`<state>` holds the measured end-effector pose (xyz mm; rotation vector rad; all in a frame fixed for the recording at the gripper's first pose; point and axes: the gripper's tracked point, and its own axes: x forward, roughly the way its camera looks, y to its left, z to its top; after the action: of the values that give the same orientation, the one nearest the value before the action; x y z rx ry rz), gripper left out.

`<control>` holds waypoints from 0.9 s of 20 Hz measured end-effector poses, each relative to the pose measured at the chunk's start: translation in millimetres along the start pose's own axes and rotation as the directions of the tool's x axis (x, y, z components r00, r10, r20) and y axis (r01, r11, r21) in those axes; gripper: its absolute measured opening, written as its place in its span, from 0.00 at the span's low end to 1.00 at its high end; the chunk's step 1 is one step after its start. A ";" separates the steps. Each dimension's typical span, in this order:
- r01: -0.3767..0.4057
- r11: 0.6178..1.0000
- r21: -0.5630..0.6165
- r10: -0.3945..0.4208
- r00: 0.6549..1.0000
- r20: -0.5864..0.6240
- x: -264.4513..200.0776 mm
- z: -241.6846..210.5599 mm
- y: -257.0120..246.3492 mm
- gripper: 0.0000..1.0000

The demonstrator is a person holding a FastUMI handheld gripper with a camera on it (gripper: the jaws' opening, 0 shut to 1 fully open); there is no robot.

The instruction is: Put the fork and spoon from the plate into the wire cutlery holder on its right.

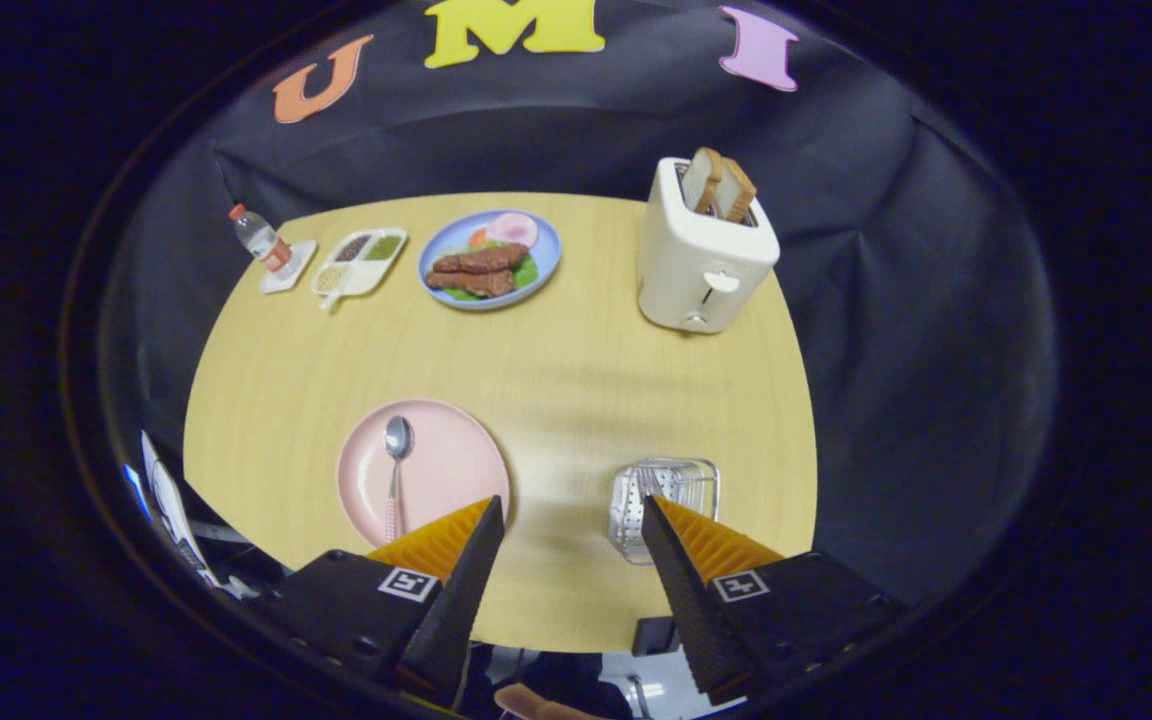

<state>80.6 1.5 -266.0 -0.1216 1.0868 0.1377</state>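
A pink plate lies on the wooden table just beyond my left finger. A spoon with a pink handle rests on its left half, bowl pointing away from me. To the plate's right stands the wire cutlery holder, its near side partly hidden behind my right finger. My gripper hovers above the near edge of the table, between plate and holder. Its fingers are spread wide with nothing between them. I can make out no fork on the plate.
A white toaster with two bread slices stands at the far right. A blue plate of food, a divided snack tray and a small bottle on a coaster line the far edge. Bare tabletop lies in between.
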 end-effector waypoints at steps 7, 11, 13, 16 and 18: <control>-0.031 0.999 -0.020 0.034 0.978 0.206 -7.1 -14.5 65.7 0.97; -0.054 0.998 0.018 0.047 0.962 0.267 -2.9 -26.9 97.1 0.97; -0.071 0.997 0.026 0.060 0.951 0.302 4.6 -32.0 115.1 0.97; -0.064 0.998 0.021 0.054 0.951 0.305 21.6 -47.8 136.8 0.97; -0.062 0.998 0.031 0.052 0.962 0.269 41.7 -62.2 149.9 0.97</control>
<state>19.9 140.9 -336.2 -0.0343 0.8224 0.1791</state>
